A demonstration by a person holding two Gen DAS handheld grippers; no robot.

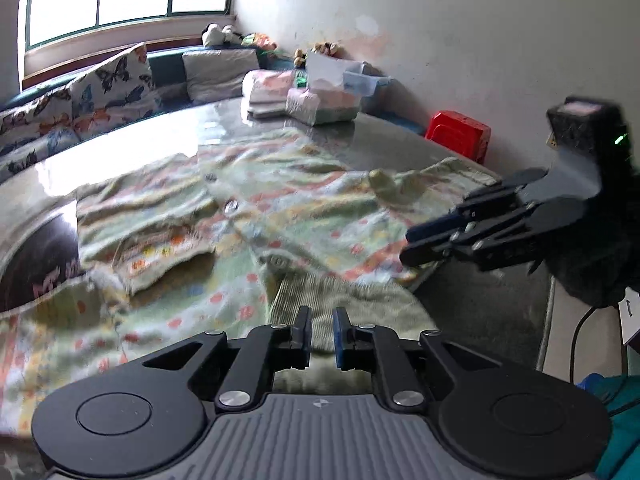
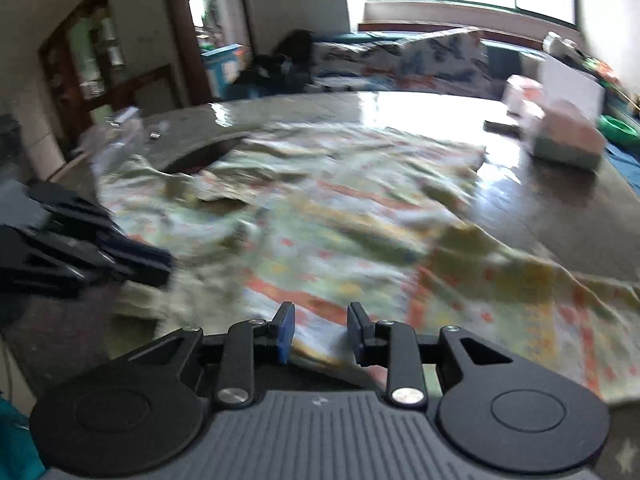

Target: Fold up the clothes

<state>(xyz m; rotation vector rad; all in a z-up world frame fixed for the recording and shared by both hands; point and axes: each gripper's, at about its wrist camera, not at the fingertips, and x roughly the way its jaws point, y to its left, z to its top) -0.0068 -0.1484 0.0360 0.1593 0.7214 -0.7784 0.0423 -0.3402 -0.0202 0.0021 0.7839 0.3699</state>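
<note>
A dark, glossy desk (image 1: 392, 144) fills most of both views, with window light glaring off its far side. Spread across it lies a pale green garment (image 1: 280, 208) printed with small orange, pink and yellow patches, rumpled and unfolded, reaching from the near edge toward the middle; its ribbed hem (image 1: 340, 296) lies just ahead of the left gripper. A cushion with a butterfly print (image 1: 108, 80) leans on the bench under the window behind the desk. At the far end of the desk sit folded stacks of pale clothes (image 1: 320, 104). A red stool (image 1: 458, 134) stands by the wall beyond the desk's corner.

The left gripper (image 1: 321, 334) hovers over the hem, its jaws a narrow gap apart and holding nothing. The right gripper (image 2: 320, 334) sits low at the garment's near edge, jaws parted wider, with cloth lying between them but not pinched.
</note>
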